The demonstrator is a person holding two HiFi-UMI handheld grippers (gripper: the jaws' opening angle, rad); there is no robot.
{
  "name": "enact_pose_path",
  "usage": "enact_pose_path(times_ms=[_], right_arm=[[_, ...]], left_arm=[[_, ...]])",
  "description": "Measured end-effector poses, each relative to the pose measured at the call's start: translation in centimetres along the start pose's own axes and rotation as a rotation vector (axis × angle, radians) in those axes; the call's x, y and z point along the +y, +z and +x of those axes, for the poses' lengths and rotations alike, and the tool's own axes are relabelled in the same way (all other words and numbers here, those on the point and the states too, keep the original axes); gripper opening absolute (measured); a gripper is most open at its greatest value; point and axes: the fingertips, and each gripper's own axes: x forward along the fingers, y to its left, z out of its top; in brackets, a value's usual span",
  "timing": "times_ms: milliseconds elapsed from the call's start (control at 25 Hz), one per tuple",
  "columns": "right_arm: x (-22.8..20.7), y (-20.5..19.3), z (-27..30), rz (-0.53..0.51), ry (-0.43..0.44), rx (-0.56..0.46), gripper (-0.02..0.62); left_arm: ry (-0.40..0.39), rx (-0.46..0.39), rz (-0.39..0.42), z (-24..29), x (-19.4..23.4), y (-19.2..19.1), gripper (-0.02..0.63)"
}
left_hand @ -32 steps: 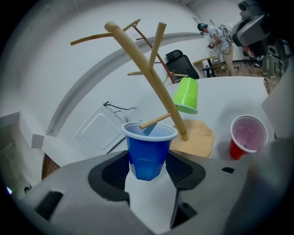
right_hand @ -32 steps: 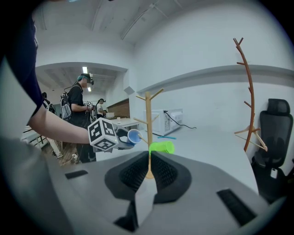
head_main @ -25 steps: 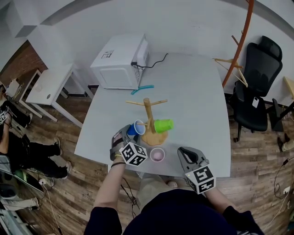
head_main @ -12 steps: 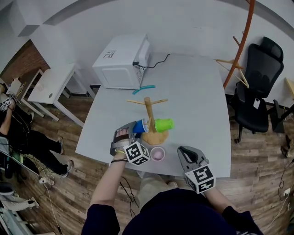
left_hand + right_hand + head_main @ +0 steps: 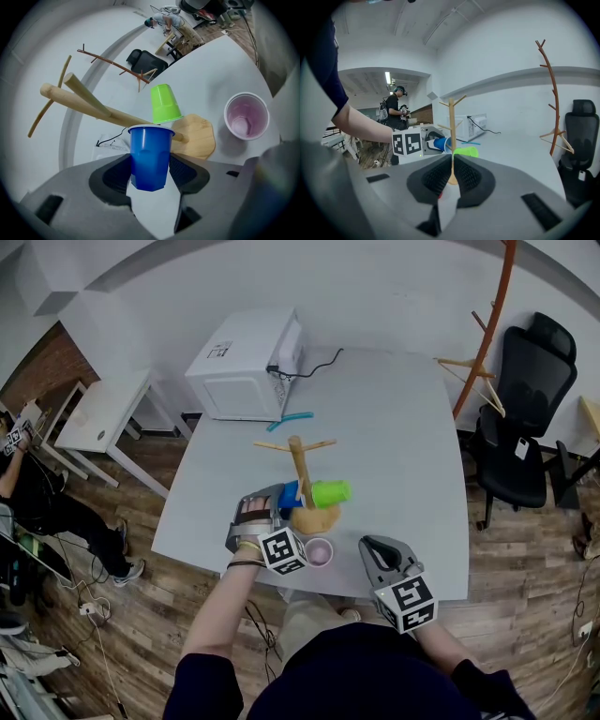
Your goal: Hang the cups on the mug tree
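Starting at the near edge of the surface (image 5: pixel 403 427), the right tool (image 5: pixel 375 547) has its jaws pinched together on nothing, near and to the right of the tree (image 5: pixel 299 463). To its left a pink cup (image 5: pixel 319 552) stands upright, mouth up, just in front of the tree's wooden base (image 5: pixel 317 519). The left tool (image 5: pixel 150 174) is just left of that cup and grips a blue cup (image 5: pixel 150 154) by its sides, pads pressed on it. The blue cup lies sideways with its mouth up against the trunk, low on the tree's left. Whether a peg is inside it I cannot tell. A green cup (image 5: pixel 330 493) hangs sideways on a low peg on the tree's right. Farther back lie a thin turquoise item (image 5: pixel 295 418) and a white microwave (image 5: pixel 246 367) at the far left corner. Beyond the surface, on the right, are a black chair (image 5: pixel 530 418) and an orange coat stand (image 5: pixel 489 329).
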Motion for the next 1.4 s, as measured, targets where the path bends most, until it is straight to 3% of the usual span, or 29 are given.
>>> enact_pose_path(times_ms=[960,1120,1400], right_arm=[[0.6,-0.2,-0.1,-0.008,0.021,0.001,0.035],[0.7,-0.1,0.0,-0.009,0.030,0.002,0.035],[1.2,-0.1,0.3,-0.012,0.049,0.001,0.035]], left_arm=[[-0.001,-0.015,-0.063,-0.9,-0.5,-0.1,0.279],[0.000,-0.036,-0.145,-1.4,-0.3,0.2,0.279],[-0.010,-0.104,-0.432,-3.0,-0.3,0.4,0.278]])
